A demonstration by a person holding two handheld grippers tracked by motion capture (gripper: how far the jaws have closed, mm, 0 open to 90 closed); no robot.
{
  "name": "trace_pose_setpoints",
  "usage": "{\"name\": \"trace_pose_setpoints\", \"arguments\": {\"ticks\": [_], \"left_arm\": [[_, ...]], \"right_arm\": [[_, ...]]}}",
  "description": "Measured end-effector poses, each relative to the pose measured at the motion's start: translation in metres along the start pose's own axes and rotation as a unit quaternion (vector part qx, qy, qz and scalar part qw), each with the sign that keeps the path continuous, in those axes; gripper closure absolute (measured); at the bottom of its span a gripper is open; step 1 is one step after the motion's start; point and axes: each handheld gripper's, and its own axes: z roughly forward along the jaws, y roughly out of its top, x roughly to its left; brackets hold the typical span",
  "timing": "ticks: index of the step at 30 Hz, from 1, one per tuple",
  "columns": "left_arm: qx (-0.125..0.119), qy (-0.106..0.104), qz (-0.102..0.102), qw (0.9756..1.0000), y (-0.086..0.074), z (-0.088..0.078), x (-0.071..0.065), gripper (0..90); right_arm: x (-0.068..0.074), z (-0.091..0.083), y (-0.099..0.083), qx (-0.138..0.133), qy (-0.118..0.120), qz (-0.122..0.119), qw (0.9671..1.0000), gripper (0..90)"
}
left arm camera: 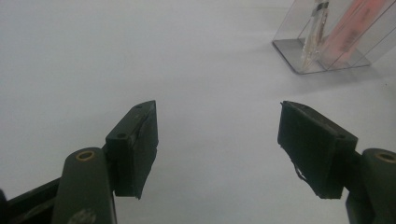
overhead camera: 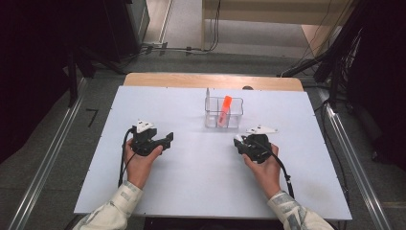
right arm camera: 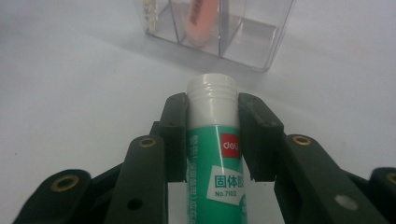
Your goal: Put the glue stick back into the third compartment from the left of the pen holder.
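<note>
Glue stick (right arm camera: pixel 212 154) is clamped between the jaws of the right hand-held gripper (right arm camera: pixel 212 140), its white threaded end pointing forward. Just ahead of this hand-held gripper the clear organizer (right arm camera: pixel 252 44) is seen on the counter (overhead camera: pixel 191 167), with an orange item (right arm camera: pixel 201 21) already inside. Pickup seems done; placing is left. The left hand-held gripper (left arm camera: pixel 217 144) is held wide and empty.

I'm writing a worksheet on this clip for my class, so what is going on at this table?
A person works at a white table with a gripper in each hand. The right gripper is clamped on a green-and-white glue stick, its white end pointing toward a clear divided organizer a little way ahead. That organizer already holds an orange marker-like item and a slim clear pen-like item. The left gripper rests open and empty above the bare tabletop.
</note>
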Motion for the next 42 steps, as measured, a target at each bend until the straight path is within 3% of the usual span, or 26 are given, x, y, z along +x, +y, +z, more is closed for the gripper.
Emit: {"name": "trace_pose_setpoints", "arguments": {"ticks": [27,42], "left_arm": [[-0.001,0.003,0.001,1.0000,0.000,-0.001,0.001,29.9],[0.000,0.002,0.001,1.0000,0.000,-0.001,0.000,29.9]], "right_arm": [[0.001,-0.002,0.037,-0.041,0.018,0.010,0.9990,62.6],[-0.008,-0.001,0.061,-0.060,0.019,0.026,0.9977,62.6]]}}
